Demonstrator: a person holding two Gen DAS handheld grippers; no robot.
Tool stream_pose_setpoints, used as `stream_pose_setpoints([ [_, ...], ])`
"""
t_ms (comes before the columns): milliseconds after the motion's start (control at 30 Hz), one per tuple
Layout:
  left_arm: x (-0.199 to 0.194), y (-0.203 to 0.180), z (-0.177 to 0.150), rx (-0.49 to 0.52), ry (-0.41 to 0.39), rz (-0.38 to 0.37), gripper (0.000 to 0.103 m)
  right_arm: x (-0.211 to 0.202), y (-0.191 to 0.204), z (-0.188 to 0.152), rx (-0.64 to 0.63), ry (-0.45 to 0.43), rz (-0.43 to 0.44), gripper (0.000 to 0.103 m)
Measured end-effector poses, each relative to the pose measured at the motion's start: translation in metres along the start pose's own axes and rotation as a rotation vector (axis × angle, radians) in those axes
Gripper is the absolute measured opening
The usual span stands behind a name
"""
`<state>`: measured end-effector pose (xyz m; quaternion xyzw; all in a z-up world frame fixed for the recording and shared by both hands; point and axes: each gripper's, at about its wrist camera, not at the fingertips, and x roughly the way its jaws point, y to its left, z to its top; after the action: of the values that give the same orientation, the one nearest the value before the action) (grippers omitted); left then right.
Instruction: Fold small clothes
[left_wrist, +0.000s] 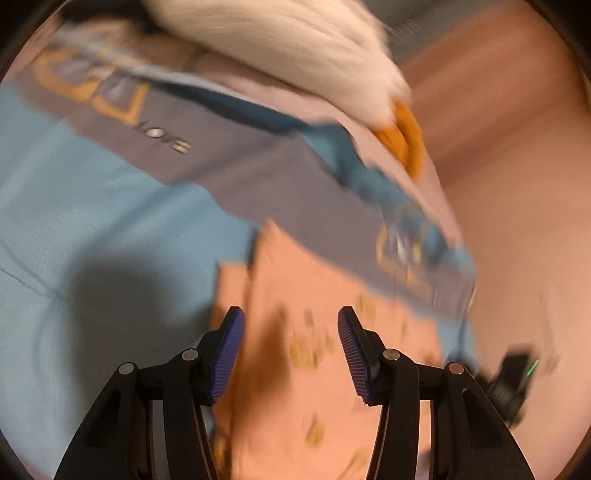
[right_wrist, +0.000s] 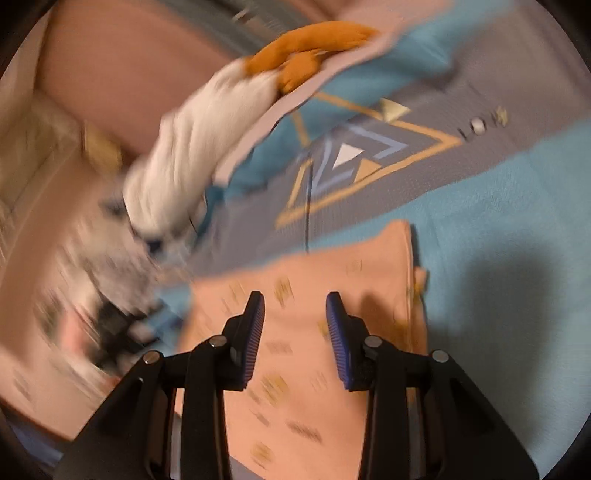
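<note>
A small pink garment (left_wrist: 295, 295) with little yellow prints lies folded flat on a blue and grey bedspread (left_wrist: 92, 206). My left gripper (left_wrist: 290, 317) hovers over it, open, with nothing between its blue pads. In the right wrist view the same pink garment (right_wrist: 295, 365) lies under my right gripper (right_wrist: 295, 304). That gripper is also open, its pads apart and free of the cloth. Both views are blurred by motion.
A white plush toy (left_wrist: 288, 40) with orange feet (left_wrist: 402, 136) lies at the far edge of the bedspread (right_wrist: 498, 206), also as plush toy (right_wrist: 192, 147). Pink bedding (left_wrist: 517, 147) lies beyond. A dark blurred object (left_wrist: 513, 369) sits at the right.
</note>
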<state>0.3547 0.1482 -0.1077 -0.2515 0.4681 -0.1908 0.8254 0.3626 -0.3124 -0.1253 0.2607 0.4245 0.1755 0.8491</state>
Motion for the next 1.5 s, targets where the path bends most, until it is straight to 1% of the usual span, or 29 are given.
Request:
stream_pose_setpoints([
  [33, -0.001, -0.008, -0.013, 0.061, 0.011, 0.005, 0.051, -0.002, 0.008, -0.009, -0.068, 0.006, -0.031, 0.027],
  [67, 0.000, -0.015, -0.023, 0.113, 0.025, 0.014, 0.051, -0.004, 0.020, -0.020, -0.146, 0.019, -0.057, 0.025],
  [133, 0.002, -0.027, -0.045, 0.211, 0.039, 0.051, 0.050, -0.005, 0.028, -0.038, -0.224, 0.042, -0.063, 0.024],
  [167, 0.004, -0.029, -0.055, 0.238, 0.053, 0.057, 0.048, -0.005, 0.033, -0.048, -0.264, 0.060, -0.078, 0.023],
  [267, 0.011, -0.027, -0.080, 0.284, 0.088, 0.091, 0.046, 0.002, 0.038, -0.075, -0.354, 0.121, -0.162, 0.022],
  [300, 0.010, -0.026, -0.088, 0.306, 0.079, 0.108, 0.045, 0.004, 0.039, -0.083, -0.377, 0.143, -0.201, 0.022],
  [367, 0.001, -0.021, -0.101, 0.317, 0.067, 0.102, 0.045, 0.005, 0.038, -0.101, -0.421, 0.178, -0.262, 0.022],
  [433, -0.002, -0.015, -0.111, 0.303, 0.099, 0.092, 0.045, 0.005, 0.034, -0.113, -0.422, 0.211, -0.283, 0.020],
  [467, -0.003, -0.012, -0.118, 0.309, 0.105, 0.091, 0.043, 0.004, 0.030, -0.120, -0.421, 0.225, -0.294, 0.020],
  [533, -0.007, -0.017, -0.122, 0.342, 0.093, 0.103, 0.042, 0.001, 0.026, -0.129, -0.422, 0.215, -0.293, 0.020],
  [567, -0.012, -0.017, -0.123, 0.336, 0.093, 0.100, 0.042, -0.004, 0.023, -0.130, -0.407, 0.216, -0.282, 0.020],
  [633, -0.023, -0.018, -0.121, 0.315, 0.082, 0.086, 0.042, -0.008, 0.021, -0.128, -0.371, 0.228, -0.265, 0.021],
  [667, -0.029, -0.019, -0.118, 0.315, 0.065, 0.084, 0.042, -0.011, 0.022, -0.126, -0.359, 0.236, -0.260, 0.025],
  [733, -0.038, -0.019, -0.113, 0.307, 0.035, 0.086, 0.043, -0.020, 0.033, -0.125, -0.377, 0.218, -0.238, 0.025],
  [800, -0.044, -0.014, -0.100, 0.261, 0.009, 0.067, 0.054, -0.027, 0.046, -0.123, -0.394, 0.187, -0.201, 0.027],
  [833, -0.045, -0.011, -0.097, 0.241, -0.006, 0.069, 0.063, -0.027, 0.051, -0.120, -0.392, 0.178, -0.182, 0.030],
  [867, -0.043, -0.009, -0.090, 0.219, -0.022, 0.073, 0.066, -0.025, 0.056, -0.117, -0.387, 0.168, -0.160, 0.034],
  [933, -0.039, -0.002, -0.077, 0.179, -0.035, 0.062, 0.066, -0.017, 0.065, -0.109, -0.381, 0.154, -0.129, 0.038],
  [1000, -0.029, 0.006, -0.063, 0.130, -0.028, 0.041, 0.066, -0.004, 0.072, -0.101, -0.375, 0.146, -0.126, 0.040],
  [1067, -0.017, 0.014, -0.052, 0.086, -0.011, 0.005, 0.066, 0.009, 0.080, -0.093, -0.363, 0.145, -0.116, 0.042],
  [1233, 0.021, 0.021, -0.030, 0.008, 0.046, -0.033, 0.066, 0.051, 0.089, -0.069, -0.308, 0.155, -0.122, 0.042],
  [1300, 0.033, 0.023, -0.026, -0.014, 0.064, -0.056, 0.066, 0.068, 0.091, -0.056, -0.275, 0.160, -0.107, 0.038],
  [1333, 0.036, 0.024, -0.025, -0.021, 0.063, -0.055, 0.066, 0.075, 0.091, -0.050, -0.261, 0.161, -0.105, 0.031],
  [1367, 0.037, 0.024, -0.022, -0.025, 0.061, -0.057, 0.065, 0.086, 0.092, -0.042, -0.240, 0.159, -0.109, 0.026],
  [1400, 0.038, 0.024, -0.021, -0.029, 0.055, -0.057, 0.064, 0.093, 0.093, -0.036, -0.226, 0.156, -0.116, 0.025],
  [1433, 0.039, 0.023, -0.020, -0.031, 0.052, -0.056, 0.054, 0.099, 0.093, -0.032, -0.219, 0.155, -0.122, 0.021],
  [1467, 0.042, 0.023, -0.019, -0.027, 0.057, -0.047, 0.040, 0.107, 0.094, -0.028, -0.213, 0.152, -0.133, 0.017],
  [1500, 0.044, 0.023, -0.019, -0.022, 0.063, -0.031, 0.032, 0.116, 0.094, -0.024, -0.210, 0.152, -0.149, 0.016],
])
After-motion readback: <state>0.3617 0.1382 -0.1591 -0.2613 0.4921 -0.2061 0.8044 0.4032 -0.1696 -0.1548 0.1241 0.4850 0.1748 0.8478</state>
